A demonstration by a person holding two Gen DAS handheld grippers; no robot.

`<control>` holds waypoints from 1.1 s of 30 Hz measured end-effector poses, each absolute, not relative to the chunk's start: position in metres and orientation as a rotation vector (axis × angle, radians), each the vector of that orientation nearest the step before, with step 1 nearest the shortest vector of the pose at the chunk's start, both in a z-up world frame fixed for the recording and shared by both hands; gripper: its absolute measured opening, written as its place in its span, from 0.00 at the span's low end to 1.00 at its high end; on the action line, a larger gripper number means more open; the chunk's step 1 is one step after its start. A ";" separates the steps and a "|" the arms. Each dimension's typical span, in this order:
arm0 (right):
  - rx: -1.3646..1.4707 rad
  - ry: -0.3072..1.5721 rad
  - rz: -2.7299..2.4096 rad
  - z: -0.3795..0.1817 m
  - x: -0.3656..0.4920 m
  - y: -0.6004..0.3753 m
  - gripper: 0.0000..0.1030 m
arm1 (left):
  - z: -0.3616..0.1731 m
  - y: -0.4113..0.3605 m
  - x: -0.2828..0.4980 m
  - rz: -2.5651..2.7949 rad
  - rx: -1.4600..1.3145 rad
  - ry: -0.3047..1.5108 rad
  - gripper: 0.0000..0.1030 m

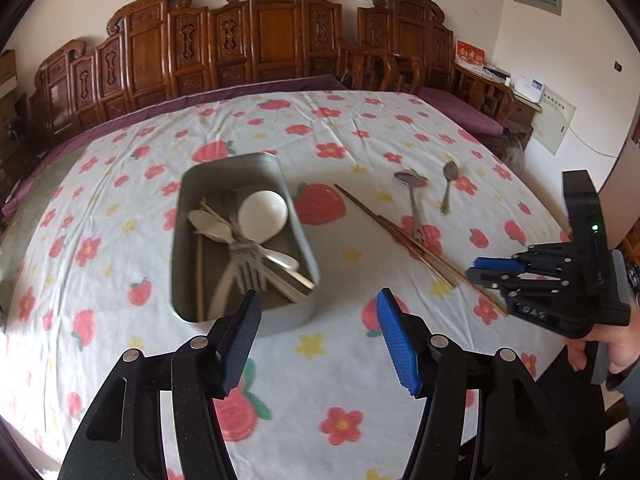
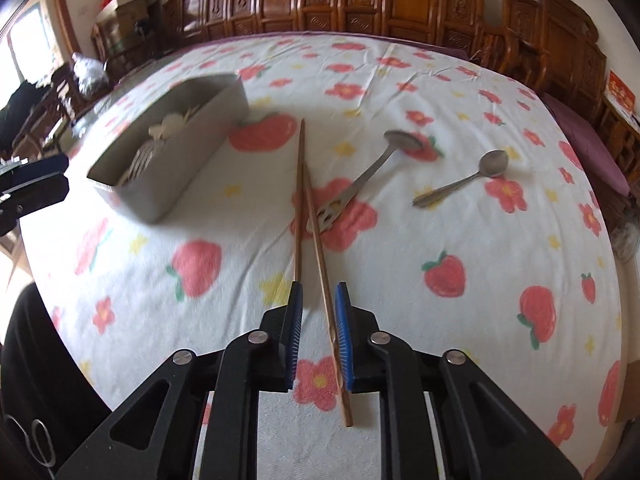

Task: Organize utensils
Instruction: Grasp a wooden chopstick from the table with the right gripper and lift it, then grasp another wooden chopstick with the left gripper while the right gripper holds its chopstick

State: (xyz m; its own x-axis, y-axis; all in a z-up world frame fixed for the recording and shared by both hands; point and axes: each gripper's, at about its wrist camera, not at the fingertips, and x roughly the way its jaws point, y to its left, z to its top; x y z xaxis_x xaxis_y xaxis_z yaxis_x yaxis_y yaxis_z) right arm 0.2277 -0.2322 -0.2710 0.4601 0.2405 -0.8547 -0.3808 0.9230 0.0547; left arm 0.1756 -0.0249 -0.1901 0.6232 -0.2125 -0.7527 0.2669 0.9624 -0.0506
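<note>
Left gripper (image 1: pixel 316 334) spread wide, nothing between jaws, hovering above near end of grey tray (image 1: pixel 188 184). Tray holds white spoon (image 1: pixel 264 210), fork (image 1: pixel 250 274) and other pale utensils, piled crosswise. Right gripper (image 2: pixel 318 336) narrowed around near ends of wooden chopsticks (image 2: pixel 300 184); firm pinch unclear. Chopsticks lie on flowered tablecloth (image 2: pixel 400 260) beside tray. Two metal spoons (image 2: pixel 464 180) further right, apart.

left gripper (image 1: pixel 316 312) agape, right gripper (image 2: pixel 319 300) narrowed
</note>
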 end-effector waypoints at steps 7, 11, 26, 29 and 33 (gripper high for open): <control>-0.198 1.079 0.384 -0.289 0.244 -0.229 0.07 | -0.200 -0.057 0.169 -0.297 0.089 0.884 0.56; -0.223 1.074 0.378 -0.289 0.242 -0.228 0.06 | -0.203 -0.069 0.167 -0.299 0.100 0.894 0.56; -0.058 0.940 0.325 -0.220 0.200 -0.285 0.06 | -0.214 -0.110 0.177 -0.306 0.103 0.920 0.55; -0.040 0.911 0.331 -0.210 0.197 -0.292 0.06 | -0.219 -0.117 0.187 -0.291 0.097 0.942 0.55; -0.008 0.890 0.340 -0.203 0.199 -0.298 0.06 | -0.225 -0.127 0.203 -0.272 0.108 0.964 0.55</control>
State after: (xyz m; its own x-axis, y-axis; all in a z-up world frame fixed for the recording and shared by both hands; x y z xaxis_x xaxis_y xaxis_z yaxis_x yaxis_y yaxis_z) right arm 0.1993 -0.2981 -0.2034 0.5794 0.2871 -0.7628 -0.2940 0.9465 0.1329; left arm 0.2025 -0.1269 -0.2254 0.5394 -0.1803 -0.8225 0.2757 0.9608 -0.0298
